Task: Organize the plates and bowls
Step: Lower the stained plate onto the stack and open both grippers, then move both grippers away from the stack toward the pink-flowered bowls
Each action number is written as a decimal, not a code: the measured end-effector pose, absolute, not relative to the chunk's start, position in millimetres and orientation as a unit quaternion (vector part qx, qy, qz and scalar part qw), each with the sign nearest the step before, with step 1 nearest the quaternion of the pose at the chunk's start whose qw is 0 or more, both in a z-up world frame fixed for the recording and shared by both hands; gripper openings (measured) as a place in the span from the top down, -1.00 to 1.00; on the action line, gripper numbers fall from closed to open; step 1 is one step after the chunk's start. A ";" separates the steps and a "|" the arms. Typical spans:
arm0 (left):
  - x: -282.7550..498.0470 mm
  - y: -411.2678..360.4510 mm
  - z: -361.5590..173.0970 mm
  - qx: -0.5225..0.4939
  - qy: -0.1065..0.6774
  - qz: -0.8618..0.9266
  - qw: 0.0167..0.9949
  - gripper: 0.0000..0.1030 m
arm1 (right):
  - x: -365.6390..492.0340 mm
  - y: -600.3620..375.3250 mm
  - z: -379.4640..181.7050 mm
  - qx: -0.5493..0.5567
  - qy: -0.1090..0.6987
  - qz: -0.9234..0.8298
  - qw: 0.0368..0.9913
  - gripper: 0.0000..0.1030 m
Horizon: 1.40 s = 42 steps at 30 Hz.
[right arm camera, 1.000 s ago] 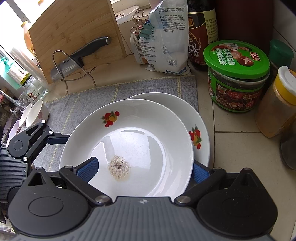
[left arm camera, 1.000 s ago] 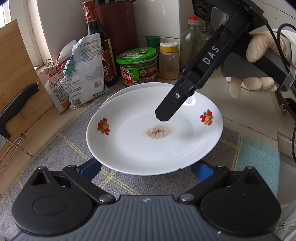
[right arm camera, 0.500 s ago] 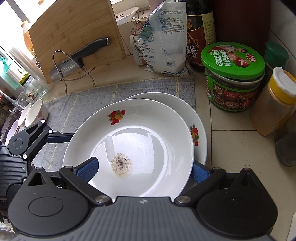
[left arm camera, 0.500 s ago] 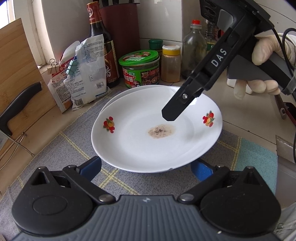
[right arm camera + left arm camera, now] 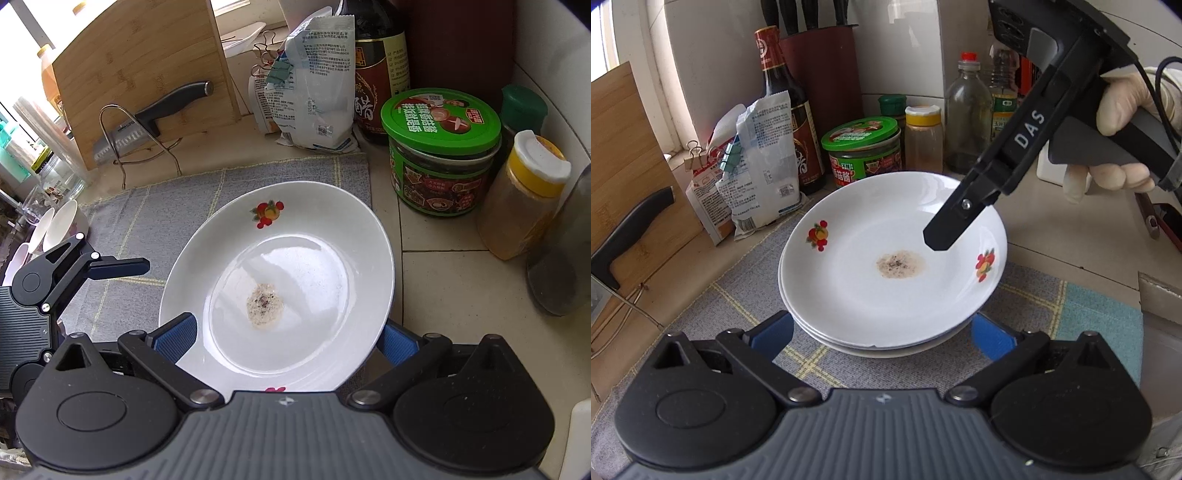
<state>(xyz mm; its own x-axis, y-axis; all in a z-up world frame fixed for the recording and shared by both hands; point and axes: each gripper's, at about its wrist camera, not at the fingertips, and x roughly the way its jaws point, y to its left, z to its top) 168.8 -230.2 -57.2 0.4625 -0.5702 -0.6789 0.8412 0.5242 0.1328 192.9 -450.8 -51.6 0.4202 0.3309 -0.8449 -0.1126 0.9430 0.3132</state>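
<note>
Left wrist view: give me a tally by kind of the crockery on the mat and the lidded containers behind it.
White ceramic plates, stacked: 2 (fruit-print top plate, bottom plate)
Tall bottles: 3 (dark soy sauce bottle, clear glass red-capped bottle, yellow oil bottle)
Short jars: 3 (green-lidded sauce jar, yellow-capped spice jar, small green-capped jar)
Total: 8

Ahead of me a grey mat (image 5: 701,325) covers the counter. Past its far edge stand a green-lidded jar (image 5: 862,153), a yellow-capped spice jar (image 5: 923,138) just beside it, a dark sauce bottle (image 5: 786,114) and a clipped white bag (image 5: 757,166). I see a cutting board (image 5: 136,70) leaning at the window, with a knife (image 5: 155,114) on a wire rack (image 5: 144,147) in front of it.
</note>
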 end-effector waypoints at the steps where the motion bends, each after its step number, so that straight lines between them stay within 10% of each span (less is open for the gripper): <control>1: 167.2 -228.6 -54.7 0.228 0.288 -0.429 0.826 -0.99 | 191.3 -450.0 -52.0 0.102 0.523 0.132 0.836 -1.00; 42: 87.1 -25.1 -18.2 0.100 0.275 -0.155 0.944 -0.99 | 123.7 -253.3 1.0 -0.061 0.344 0.214 0.912 -1.00</control>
